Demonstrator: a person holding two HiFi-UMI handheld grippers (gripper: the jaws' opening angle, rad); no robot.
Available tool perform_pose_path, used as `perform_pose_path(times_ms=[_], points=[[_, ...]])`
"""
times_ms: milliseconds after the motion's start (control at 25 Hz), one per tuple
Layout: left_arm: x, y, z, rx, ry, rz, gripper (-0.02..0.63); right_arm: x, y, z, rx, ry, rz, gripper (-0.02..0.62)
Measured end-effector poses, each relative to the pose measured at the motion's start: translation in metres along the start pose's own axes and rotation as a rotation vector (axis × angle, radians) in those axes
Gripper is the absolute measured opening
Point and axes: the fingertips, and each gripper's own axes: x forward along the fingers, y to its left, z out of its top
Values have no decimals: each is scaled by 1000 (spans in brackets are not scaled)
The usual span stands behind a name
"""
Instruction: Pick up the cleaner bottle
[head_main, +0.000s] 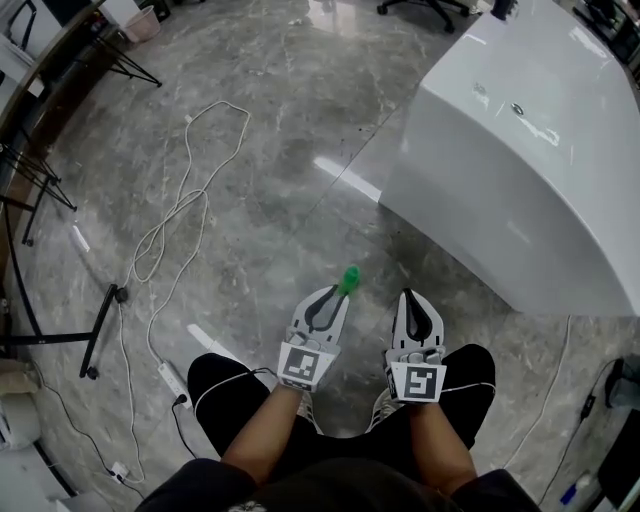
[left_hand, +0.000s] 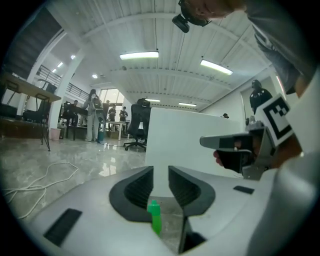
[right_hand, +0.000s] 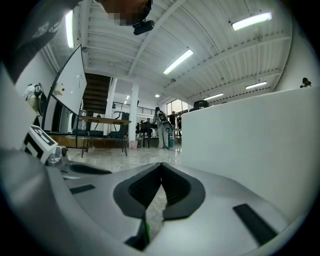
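I see no whole cleaner bottle. A small bright green piece (head_main: 349, 280), like a cap or nozzle, shows just beyond the tip of my left gripper (head_main: 336, 293), low over the grey marble floor. In the left gripper view the green piece (left_hand: 155, 216) shows low down between the jaw roots. The left gripper (left_hand: 160, 169) has a narrow gap between its jaws, with nothing between the pads. My right gripper (head_main: 410, 296) is beside it to the right, apart from the green piece. In its own view the right gripper (right_hand: 161, 165) has its jaw tips meeting and holds nothing.
A large glossy white tub-like block (head_main: 520, 170) stands on the floor ahead to the right. White cables (head_main: 180, 210) and a power strip (head_main: 172, 380) lie to the left, near black stand legs (head_main: 100, 330). The person's knees flank both grippers. People and office chairs are far off.
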Motion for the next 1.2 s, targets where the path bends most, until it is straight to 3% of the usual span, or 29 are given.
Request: perform_pose_path(times_ms=[80,360,680,920,1200], points=[[0,-1,-20,7,27,-17,175,0,0,-3,11,-1,-1,17],[28,9,-105,32,158,44,308,2,9,1,19,-51,14,17],[65,27,-186,78,249,66,321,-15,3,46,231,-144,0,17],[87,28,-218,101,233,50,322,-23,8,45,264,-147,0,17],[115,28,-233,113,202,50,321,-29,28,30,204,-102,58,17]])
